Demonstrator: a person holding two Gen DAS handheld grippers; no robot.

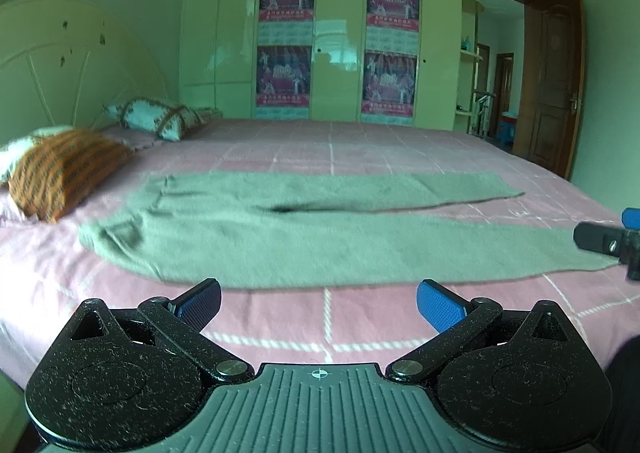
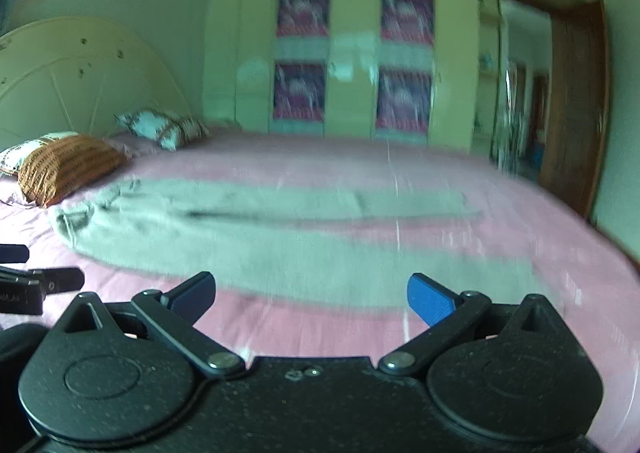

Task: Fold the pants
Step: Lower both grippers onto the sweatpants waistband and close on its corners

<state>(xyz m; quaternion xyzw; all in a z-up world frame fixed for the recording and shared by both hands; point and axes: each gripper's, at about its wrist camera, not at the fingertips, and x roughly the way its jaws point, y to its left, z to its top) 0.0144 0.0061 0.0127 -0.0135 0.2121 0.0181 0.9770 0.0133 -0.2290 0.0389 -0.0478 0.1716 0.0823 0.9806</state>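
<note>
Two pillows (image 1: 64,169) sit at the left by the headboard; the pants (image 1: 304,229) lie flat across the pink bed (image 1: 360,325), waist leftward, legs running right. Both the left gripper (image 1: 319,303) and right gripper (image 2: 311,297) hover with fingers spread, empty (nothing folded yet). Next, likely pinch the near edge.

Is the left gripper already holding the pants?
No, the left gripper is open above the pink bedsheet, short of the pants.
</note>
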